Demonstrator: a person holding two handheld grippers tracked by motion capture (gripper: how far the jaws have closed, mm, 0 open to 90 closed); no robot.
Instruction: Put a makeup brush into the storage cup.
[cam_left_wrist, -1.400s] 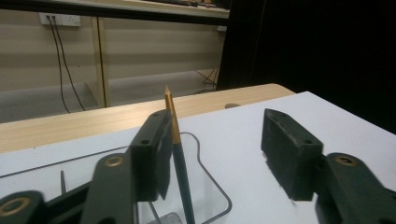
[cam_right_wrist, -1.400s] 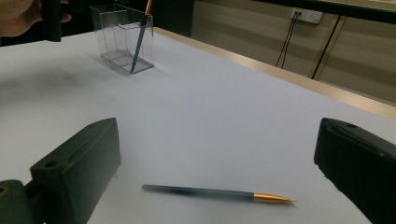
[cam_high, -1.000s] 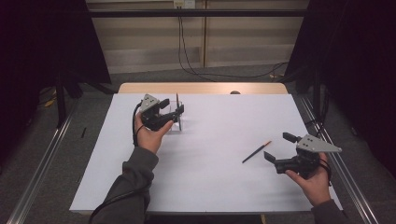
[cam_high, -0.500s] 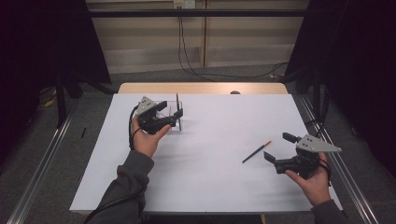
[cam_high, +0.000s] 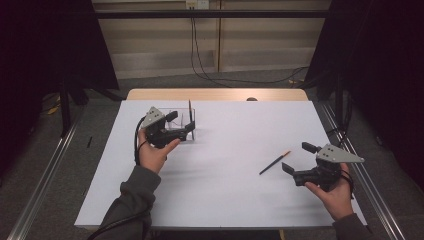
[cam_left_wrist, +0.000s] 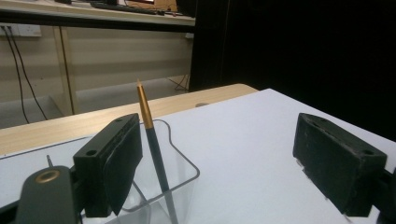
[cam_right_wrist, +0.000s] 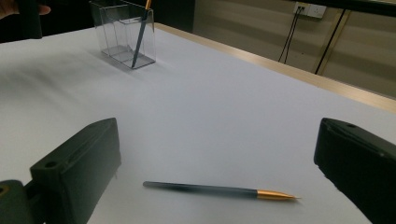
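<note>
Left hand-held gripper (cam_high: 186, 131), upper left of the high view: jaws apart, just been opening, nothing clamped. One dark pen (cam_left_wrist: 154, 144) stands tilted in the clear holder (cam_left_wrist: 180, 179) beside them. Right hand-held gripper (cam_high: 296, 161), lower right: jaws apart, empty. A second pen (cam_high: 274, 162) lies flat on the white surface (cam_high: 235, 135) near it.

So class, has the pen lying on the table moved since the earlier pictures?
No. The pen lies at the same spot and slant on the white table, just ahead of the right gripper.
</note>
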